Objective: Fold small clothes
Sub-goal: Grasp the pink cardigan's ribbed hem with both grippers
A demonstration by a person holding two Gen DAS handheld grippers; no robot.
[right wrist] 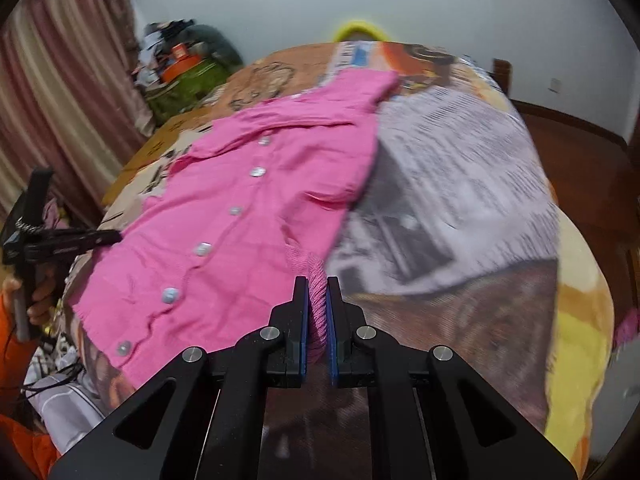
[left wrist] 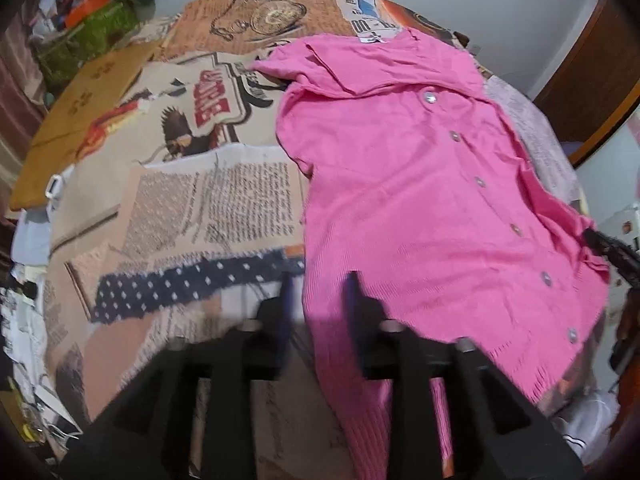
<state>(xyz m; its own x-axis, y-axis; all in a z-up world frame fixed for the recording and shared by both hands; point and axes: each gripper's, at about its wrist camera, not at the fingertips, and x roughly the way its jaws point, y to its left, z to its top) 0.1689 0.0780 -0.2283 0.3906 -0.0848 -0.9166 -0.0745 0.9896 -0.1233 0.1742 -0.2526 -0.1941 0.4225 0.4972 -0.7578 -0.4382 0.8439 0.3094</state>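
One pink cardigan (right wrist: 256, 216) lies mostly flat, buttons up, on the printed bedspread (right wrist: 460, 200) — no real fold done yet, imo. My right gripper (right wrist: 318, 300) is pinched tight on the ribbed sleeve cuff (right wrist: 316, 280) w/ blue pads. My left gripper (left wrist: 318, 292) is partly spread, straddling the hem edge, pads not pressing. Left to do: sleeves in, then body over.

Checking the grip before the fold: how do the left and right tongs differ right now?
The right tongs are shut on the pink cardigan's ribbed cuff; the left tongs stand open, gripping nothing. The right tongs look sharp, the left blurred. Both are black with blue pads.
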